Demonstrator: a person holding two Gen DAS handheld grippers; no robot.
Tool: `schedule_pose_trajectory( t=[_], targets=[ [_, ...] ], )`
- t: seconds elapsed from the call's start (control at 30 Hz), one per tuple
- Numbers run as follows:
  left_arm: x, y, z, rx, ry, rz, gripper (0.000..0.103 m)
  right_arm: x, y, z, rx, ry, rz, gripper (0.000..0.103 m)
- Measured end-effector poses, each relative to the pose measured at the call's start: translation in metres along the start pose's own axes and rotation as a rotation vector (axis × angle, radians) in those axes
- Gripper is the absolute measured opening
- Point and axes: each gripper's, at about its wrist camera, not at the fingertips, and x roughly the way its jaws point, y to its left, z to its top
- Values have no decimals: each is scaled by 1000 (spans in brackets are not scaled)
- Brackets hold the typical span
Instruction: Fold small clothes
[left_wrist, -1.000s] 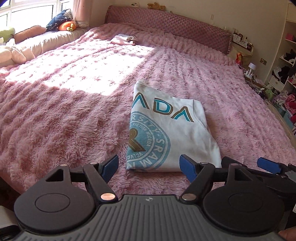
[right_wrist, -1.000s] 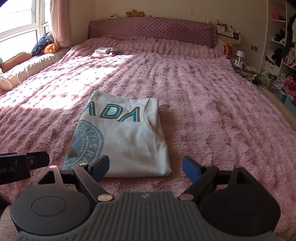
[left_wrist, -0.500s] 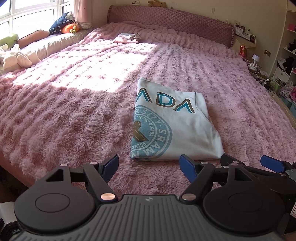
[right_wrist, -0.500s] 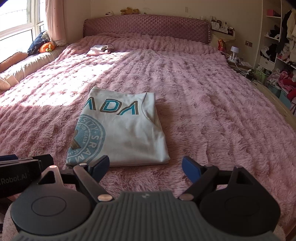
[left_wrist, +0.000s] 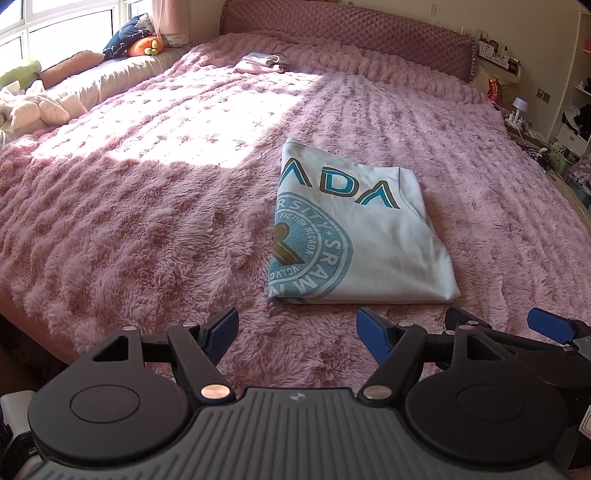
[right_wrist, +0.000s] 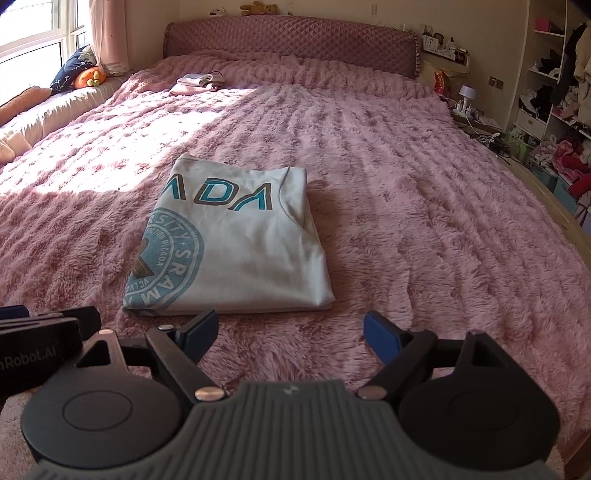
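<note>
A folded pale-blue shirt (left_wrist: 354, 229) (right_wrist: 236, 251) with teal lettering and a round teal print lies flat on the fluffy pink bedspread (left_wrist: 147, 206) (right_wrist: 424, 206). My left gripper (left_wrist: 297, 334) is open and holds nothing; it hangs just short of the shirt's near edge, slightly to its left. My right gripper (right_wrist: 290, 334) is open too, also short of the near edge, toward the shirt's right corner. The right gripper's blue fingertips (left_wrist: 546, 328) show at the right edge of the left wrist view.
A small folded pink-and-white garment (left_wrist: 260, 62) (right_wrist: 197, 83) lies near the quilted headboard (right_wrist: 295, 48). Cushions and soft toys (left_wrist: 144, 44) line the window side at left. Shelves of clothes (right_wrist: 554, 110) and a bedside lamp (right_wrist: 467, 94) stand at right.
Both grippers have drawn back a little from the shirt and risen slightly. The shirt has not moved, and both grippers stay open.
</note>
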Motion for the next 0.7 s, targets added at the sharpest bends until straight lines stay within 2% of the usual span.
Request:
schedule_pose_trajectory(
  t=[0.7],
  targets=[
    [7, 6, -4, -28, 41, -11, 81, 8, 9, -2, -21, 36, -10, 82]
  ],
)
